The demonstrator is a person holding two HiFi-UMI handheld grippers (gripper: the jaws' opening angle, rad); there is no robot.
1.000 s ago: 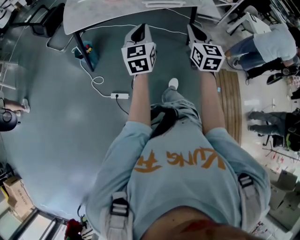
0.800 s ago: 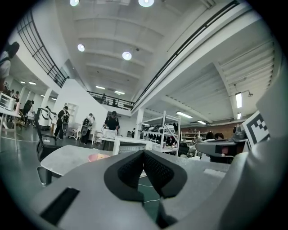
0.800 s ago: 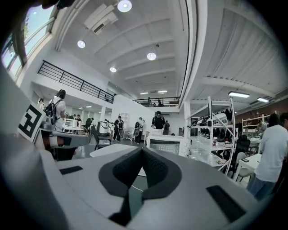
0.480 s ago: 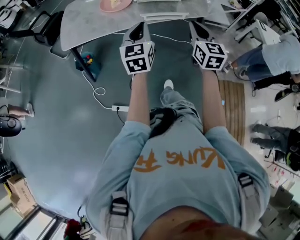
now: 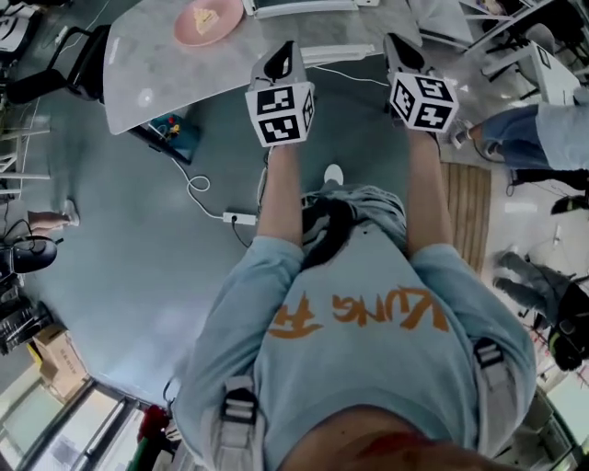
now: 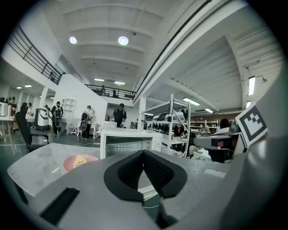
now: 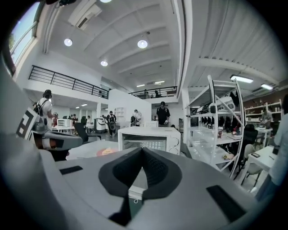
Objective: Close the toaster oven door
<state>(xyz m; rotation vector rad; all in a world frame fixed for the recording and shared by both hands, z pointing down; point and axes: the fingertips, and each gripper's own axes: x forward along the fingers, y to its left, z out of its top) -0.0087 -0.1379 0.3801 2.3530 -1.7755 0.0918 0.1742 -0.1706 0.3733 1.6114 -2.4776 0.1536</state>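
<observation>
The white toaster oven (image 7: 150, 139) stands on a grey table (image 5: 156, 64), ahead of both grippers; the left gripper view also holds the oven (image 6: 128, 142). Its door (image 5: 304, 7) lies open and flat near the table's front edge. A pink plate (image 5: 208, 18) with a bit of food sits left of it. My left gripper (image 5: 282, 55) and right gripper (image 5: 397, 44) are held out side by side, short of the table. The left gripper (image 6: 143, 155) and the right gripper (image 7: 142, 151) both show pads pressed together with nothing between them.
On the floor lie a white power strip (image 5: 237, 217) with its cable and a blue box (image 5: 175, 133) under the table. A wooden board (image 5: 465, 212) lies at the right beside other people's legs. A metal shelf rack (image 7: 216, 134) stands right of the oven.
The table and pink plate have come further into the head view as the person moved toward them. Both grippers stayed shut and level.
</observation>
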